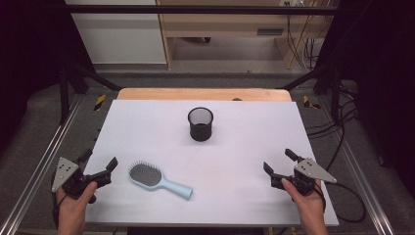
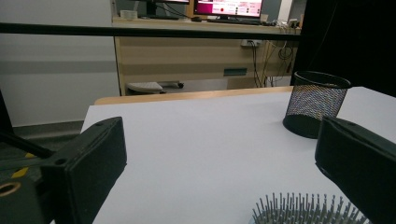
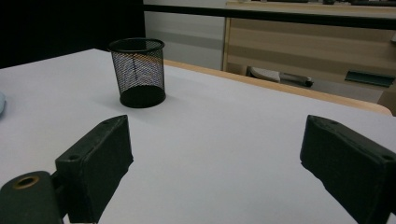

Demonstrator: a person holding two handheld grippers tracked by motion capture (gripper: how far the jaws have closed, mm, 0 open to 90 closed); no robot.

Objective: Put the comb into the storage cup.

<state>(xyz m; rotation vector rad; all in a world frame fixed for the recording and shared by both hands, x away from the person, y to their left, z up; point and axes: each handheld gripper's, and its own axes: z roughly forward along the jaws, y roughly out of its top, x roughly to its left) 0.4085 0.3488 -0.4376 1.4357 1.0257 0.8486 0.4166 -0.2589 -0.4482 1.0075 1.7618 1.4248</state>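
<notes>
Hairbrush [image 1: 159, 179] lies just beside the left gripper [image 1: 99, 166] (jaws spread, empty); right gripper [image 1: 279, 162] likewise spread.

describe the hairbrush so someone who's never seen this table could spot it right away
Start at the white table and look to its near left part, just right of the left gripper. The hairbrush lies flat there, bristles up, with a light blue handle, unlike the upright black mesh cup farther back.

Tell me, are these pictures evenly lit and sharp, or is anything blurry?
High view: table bright, surroundings dark, mesh cup casts a soft shadow. Left gripper view: near jaws and hairbrush bristles soft, screens behind glare. Right gripper view: jaws blurred, cup fairly sharp.
</notes>
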